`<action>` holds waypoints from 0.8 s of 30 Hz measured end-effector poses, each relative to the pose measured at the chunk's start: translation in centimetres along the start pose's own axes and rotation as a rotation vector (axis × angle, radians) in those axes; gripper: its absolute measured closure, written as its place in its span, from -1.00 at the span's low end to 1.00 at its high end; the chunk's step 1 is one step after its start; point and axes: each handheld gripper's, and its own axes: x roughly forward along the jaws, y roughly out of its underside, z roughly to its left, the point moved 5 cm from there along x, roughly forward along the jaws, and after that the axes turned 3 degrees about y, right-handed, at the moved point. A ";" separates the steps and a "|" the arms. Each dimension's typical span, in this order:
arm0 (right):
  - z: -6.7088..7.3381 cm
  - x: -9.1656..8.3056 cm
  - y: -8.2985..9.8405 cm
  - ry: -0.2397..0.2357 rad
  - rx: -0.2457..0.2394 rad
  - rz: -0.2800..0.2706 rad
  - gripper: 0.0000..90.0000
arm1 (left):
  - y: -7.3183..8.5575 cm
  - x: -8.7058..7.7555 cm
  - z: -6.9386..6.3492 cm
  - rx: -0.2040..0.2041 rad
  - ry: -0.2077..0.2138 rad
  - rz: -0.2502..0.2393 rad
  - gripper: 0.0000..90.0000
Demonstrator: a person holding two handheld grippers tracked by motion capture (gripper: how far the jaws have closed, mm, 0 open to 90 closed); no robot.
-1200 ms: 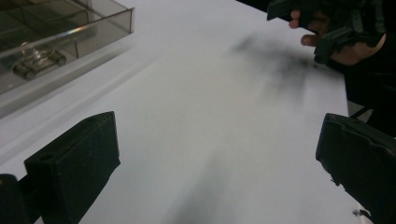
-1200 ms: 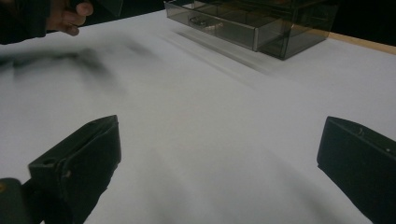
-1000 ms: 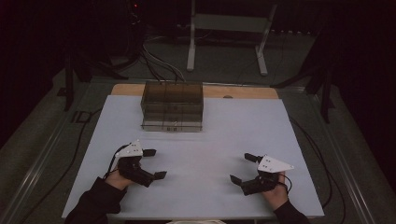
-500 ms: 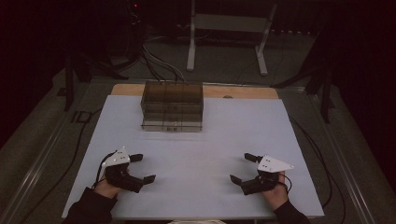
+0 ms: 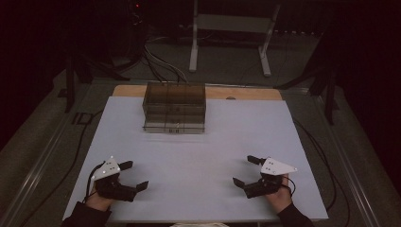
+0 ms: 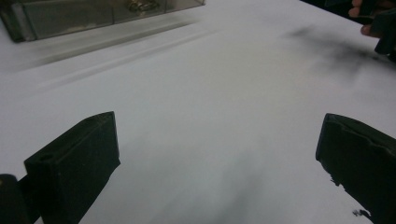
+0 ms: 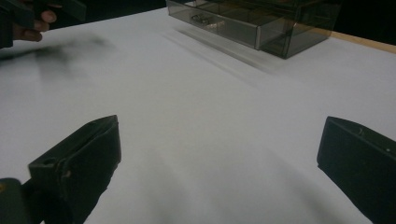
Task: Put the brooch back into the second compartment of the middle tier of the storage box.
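A smoky clear plastic drawer box (image 5: 174, 108) stands at the back middle of the white table (image 5: 198, 151); its front shows a small handle. The box also appears far off in the left gripper view (image 6: 93, 14) and the right gripper view (image 7: 252, 21). My left gripper (image 5: 134, 175) rests near the front left edge, jaws wide apart, with bare table between them (image 6: 219, 154). My right gripper (image 5: 246, 170) sits near the front right, open too, nothing between its jaws (image 7: 219, 154). Both point roughly toward the table's middle.
A wooden strip (image 5: 246, 93) edges the table's far side. Beyond it stand a white metal frame (image 5: 227, 33) and loose cables (image 5: 161, 61) on the dark floor. A cable (image 5: 326, 156) trails off the right side.
My left gripper has drawn back toward the front left edge of the table. The right gripper has stayed where it was.
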 end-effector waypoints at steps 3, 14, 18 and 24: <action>0.0 0.0 0.0 -0.001 0.001 -0.001 -1.00 | 0.6 -0.4 0.0 -0.012 -0.022 -0.007 -0.99; 0.0 0.0 0.0 -0.004 0.000 0.001 -1.00 | 1.4 -0.6 0.2 -0.002 -0.050 0.013 -0.99; 0.0 0.1 0.0 -0.004 0.000 0.003 -1.00 | 1.3 -0.6 0.1 0.003 -0.045 0.008 -0.99; 0.0 0.1 0.0 -0.006 0.002 0.004 -1.00 | 1.3 -0.6 0.0 0.002 -0.042 0.007 -0.99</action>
